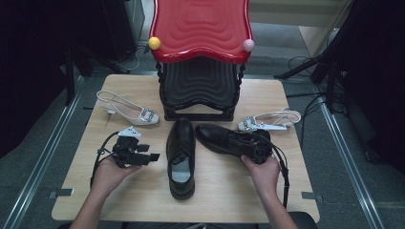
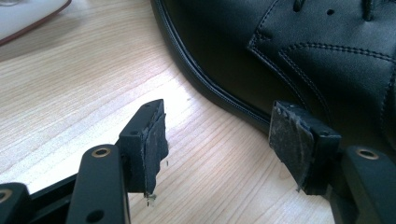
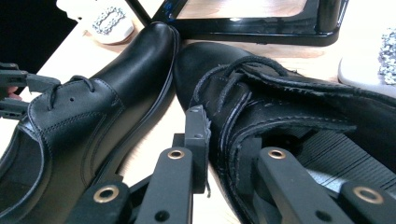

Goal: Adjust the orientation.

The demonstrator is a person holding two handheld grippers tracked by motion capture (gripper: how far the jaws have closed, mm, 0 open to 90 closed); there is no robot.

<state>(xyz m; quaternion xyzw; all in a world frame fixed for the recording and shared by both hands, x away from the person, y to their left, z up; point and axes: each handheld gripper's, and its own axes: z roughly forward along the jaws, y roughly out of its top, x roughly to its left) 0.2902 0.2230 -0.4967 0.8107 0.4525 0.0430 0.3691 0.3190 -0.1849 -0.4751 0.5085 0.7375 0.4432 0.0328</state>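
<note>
One shoe wall (image 3: 233, 116) between right fingers (image 3: 196, 140)

One camera looks down over my table (image 1: 143, 200); my tong cameras sit close, both seeing the middle shoe (image 2: 289, 51).

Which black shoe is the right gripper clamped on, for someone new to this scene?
Start at the red and black shoe rack on the table's far side. Two black shoes lie before it; take the right black shoe, lying slanted. Unlike its straight neighbour, the right gripper pinches its side wall.
</note>
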